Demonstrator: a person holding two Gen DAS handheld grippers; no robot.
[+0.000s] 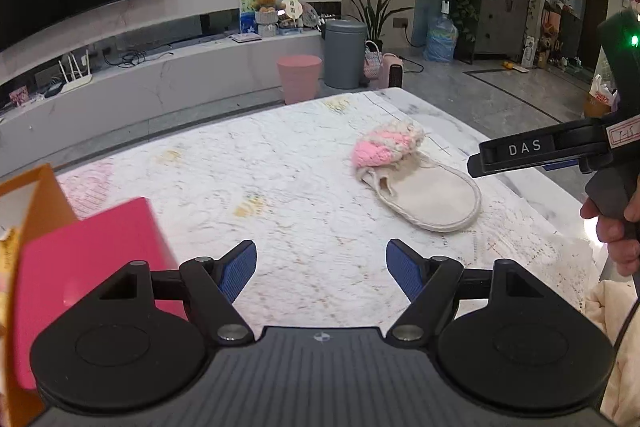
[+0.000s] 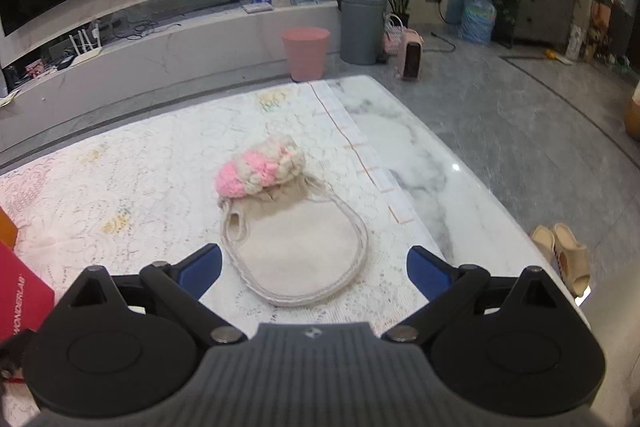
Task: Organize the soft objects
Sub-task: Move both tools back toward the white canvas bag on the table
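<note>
scene: lace cloth (image 2: 120, 187) over a marble table (image 2: 440, 163); cream pouch (image 2: 296, 247) lies flat on the cloth, pink-and-cream knit ball (image 2: 260, 167) at its far, gathered end, touching it.
left gripper (image 1: 321, 269): jaws wide, nothing between them; bare cloth ahead.
right gripper (image 2: 314, 273): jaws wide, empty; pads flank the pouch's near rounded end without touching it.
pouch axis: runs away from the right gripper, tilted slightly left; rounded end nearest, drawstring neck and ball farthest.
bearing from right: dead ahead, centred between the fingers, just below and in front.
bearing from left: ahead and well to the right, clearly apart; long axis lies diagonal to its fingers.
nearer hand: right, by a clear margin; seen from the left wrist it hangs beside the pouch.
box: pink box (image 1: 92, 267) at near left, beside the left gripper; likely the drop spot, can't confirm.
judgement: right is lined up for the pick; a descent onto the near end should do, though flat fabric may bunch or slip.
</note>
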